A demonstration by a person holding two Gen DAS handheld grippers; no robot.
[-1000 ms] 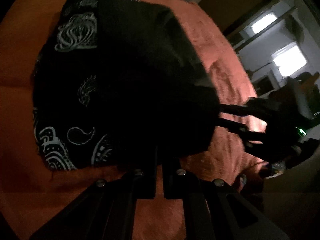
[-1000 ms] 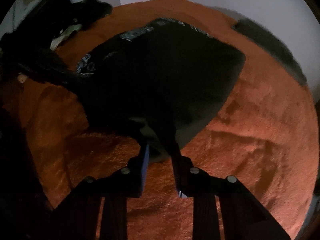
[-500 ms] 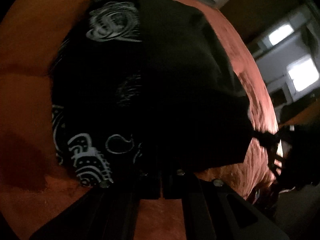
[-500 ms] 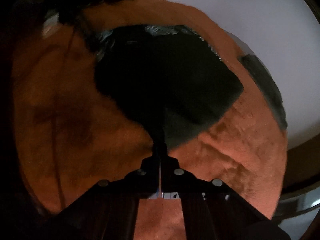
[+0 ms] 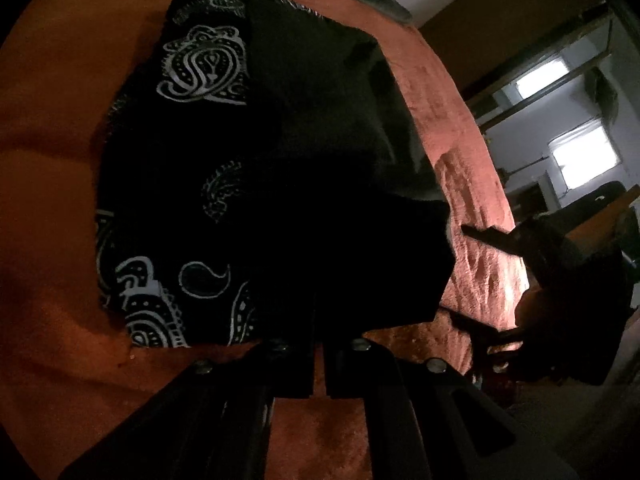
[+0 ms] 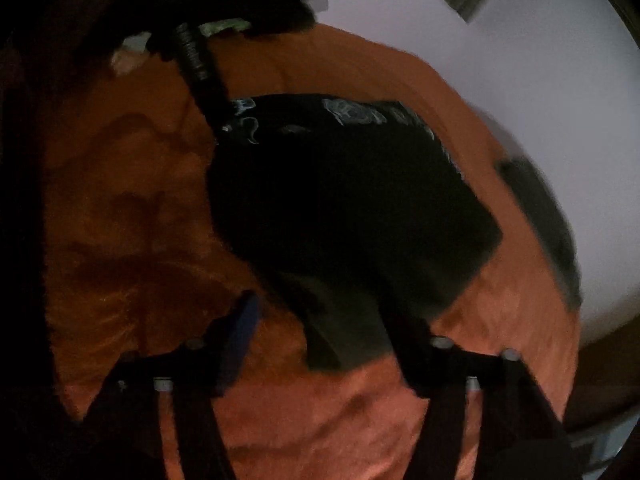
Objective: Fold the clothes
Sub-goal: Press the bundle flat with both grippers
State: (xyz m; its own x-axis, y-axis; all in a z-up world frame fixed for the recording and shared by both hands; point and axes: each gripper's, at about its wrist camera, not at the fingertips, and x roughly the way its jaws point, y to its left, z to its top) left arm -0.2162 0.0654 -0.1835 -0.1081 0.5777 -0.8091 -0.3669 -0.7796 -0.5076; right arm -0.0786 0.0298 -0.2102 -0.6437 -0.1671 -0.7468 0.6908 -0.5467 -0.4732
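On orange blanket (image 5: 60, 200): one black paisley cloth (image 5: 200, 220), partly folded, lying flat. Left gripper (image 5: 318, 320): fingers pressed together, pinching the cloth's near edge. Right gripper (image 6: 316, 300): fingers spread and opening, cloth corner between them, no pad visibly pressing.

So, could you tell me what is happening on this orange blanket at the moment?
A person is folding a black paisley bandana on an orange fleece blanket, with a handheld gripper in each hand. The left gripper is closed at the cloth's near edge and seems to pinch it. The right gripper stands open, with a plain dark corner of the cloth lying between its fingers, ungripped. The bandana already lies partly doubled over.
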